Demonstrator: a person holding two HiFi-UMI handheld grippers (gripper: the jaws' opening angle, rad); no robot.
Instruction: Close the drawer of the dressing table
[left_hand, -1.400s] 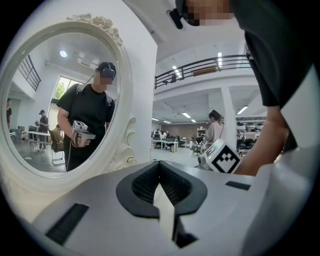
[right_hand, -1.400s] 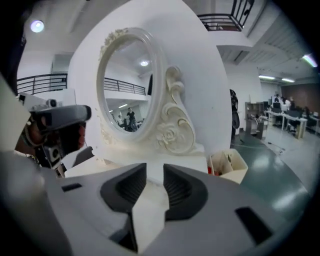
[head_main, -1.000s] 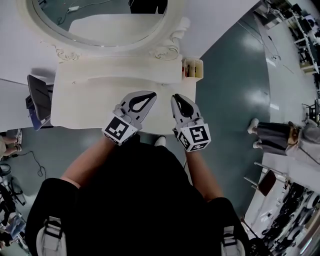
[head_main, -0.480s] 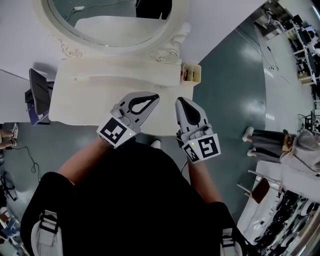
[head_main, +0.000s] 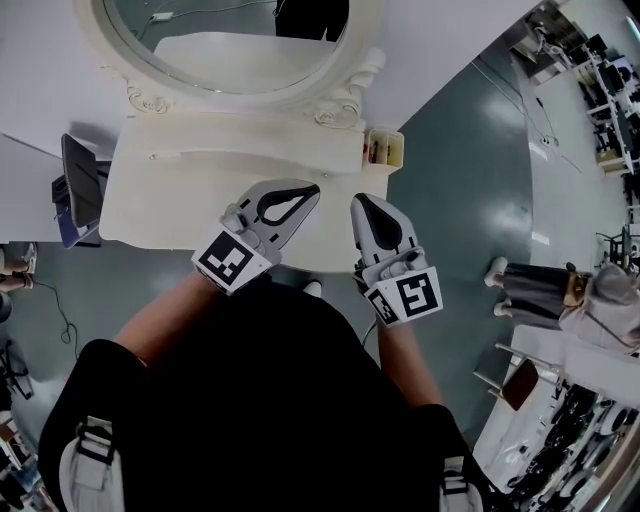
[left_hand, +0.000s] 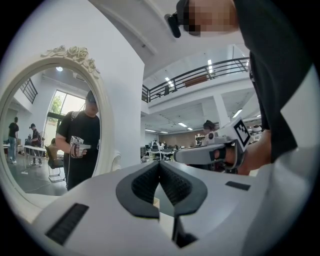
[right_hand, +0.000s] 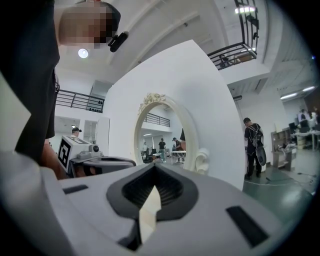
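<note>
The cream dressing table (head_main: 170, 200) stands under its oval mirror (head_main: 225, 45), seen from above. No drawer front sticks out past its near edge; the drawer itself is hidden beneath the top. My left gripper (head_main: 314, 189) hovers over the table's front right part, shut, nothing between its fingertips (left_hand: 160, 163). My right gripper (head_main: 358, 199) is held beside it, just off the table's right front corner, also shut and empty (right_hand: 154, 165). Both point level toward the mirror (left_hand: 50, 125) and the white wall.
A small cream holder (head_main: 385, 147) with items sits at the table's right end. A dark object (head_main: 80, 190) leans at the table's left side. A person (head_main: 555, 288) stands on the grey floor to the right. My own feet are just below the table's edge.
Both grippers have lifted a little toward the camera and drawn slightly back from the table; in the last half second they have hardly moved.
</note>
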